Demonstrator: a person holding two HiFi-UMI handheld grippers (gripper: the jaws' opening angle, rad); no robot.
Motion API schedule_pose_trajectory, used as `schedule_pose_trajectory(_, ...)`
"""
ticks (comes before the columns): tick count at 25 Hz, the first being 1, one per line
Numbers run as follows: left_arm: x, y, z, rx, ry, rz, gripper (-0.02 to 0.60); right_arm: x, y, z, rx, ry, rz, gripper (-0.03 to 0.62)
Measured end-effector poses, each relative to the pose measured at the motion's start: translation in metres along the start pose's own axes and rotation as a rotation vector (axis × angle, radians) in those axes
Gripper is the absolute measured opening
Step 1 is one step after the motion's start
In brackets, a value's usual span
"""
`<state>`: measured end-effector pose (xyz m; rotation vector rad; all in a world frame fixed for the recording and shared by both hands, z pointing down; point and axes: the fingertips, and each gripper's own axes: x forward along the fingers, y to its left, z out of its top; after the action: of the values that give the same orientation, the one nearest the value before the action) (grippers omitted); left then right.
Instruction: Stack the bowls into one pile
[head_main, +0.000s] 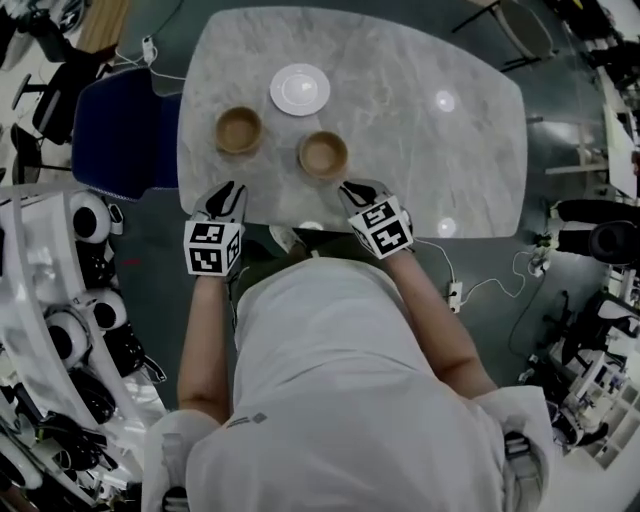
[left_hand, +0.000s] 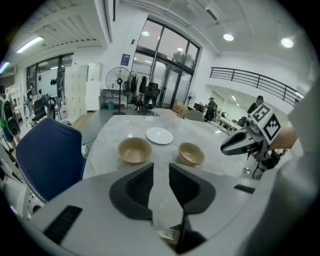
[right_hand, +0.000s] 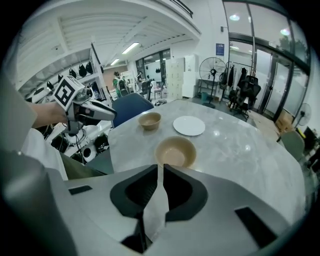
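Two tan bowls stand apart on the marble table (head_main: 440, 160): the left bowl (head_main: 239, 130) (left_hand: 134, 150) (right_hand: 149, 120) and the right bowl (head_main: 323, 154) (left_hand: 191, 153) (right_hand: 175, 151). Both are upright and empty. My left gripper (head_main: 228, 188) (left_hand: 161, 169) hovers over the table's near edge, just short of the left bowl, its jaws open with nothing between them. My right gripper (head_main: 350, 187) (right_hand: 160, 168) hangs at the near edge just short of the right bowl, jaws drawn together and holding nothing. It also shows as the right gripper (left_hand: 245, 141) at the right of the left gripper view.
A white plate (head_main: 300, 89) (left_hand: 159, 135) (right_hand: 189, 125) lies behind the bowls. A blue chair (head_main: 125, 130) (left_hand: 47, 160) stands at the table's left side. A rack of equipment (head_main: 60, 300) fills the floor to my left. Cables (head_main: 480, 285) trail on the right.
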<state>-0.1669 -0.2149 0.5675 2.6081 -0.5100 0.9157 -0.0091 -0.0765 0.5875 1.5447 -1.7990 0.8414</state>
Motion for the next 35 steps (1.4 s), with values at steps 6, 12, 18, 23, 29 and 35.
schedule_pose_trajectory(6, 0.032, 0.006, 0.006, 0.087, 0.061, 0.002, 0.121, -0.019, -0.019, -0.027, 0.097, 0.018, -0.067, 0.046)
schedule_pose_trajectory(12, 0.065, 0.014, 0.010, 0.200, 0.131, 0.030, 0.123, -0.037, -0.037, -0.049, 0.182, 0.025, -0.123, 0.048)
schedule_pose_trajectory(18, 0.090, 0.018, 0.016, 0.261, 0.199, 0.067, 0.132, -0.053, -0.055, -0.065, 0.238, 0.031, -0.148, 0.046)
schedule_pose_trajectory(23, 0.108, 0.018, 0.016, 0.314, 0.263, 0.106, 0.138, -0.064, -0.072, -0.070, 0.268, 0.033, -0.145, 0.044)
schedule_pose_trajectory(29, 0.126, 0.022, 0.015, 0.373, 0.318, 0.143, 0.138, -0.072, -0.083, -0.084, 0.297, 0.038, -0.154, 0.044)
schedule_pose_trajectory(35, 0.144, 0.026, 0.008, 0.391, 0.360, 0.149, 0.138, -0.079, -0.089, -0.098, 0.339, 0.058, -0.165, 0.043)
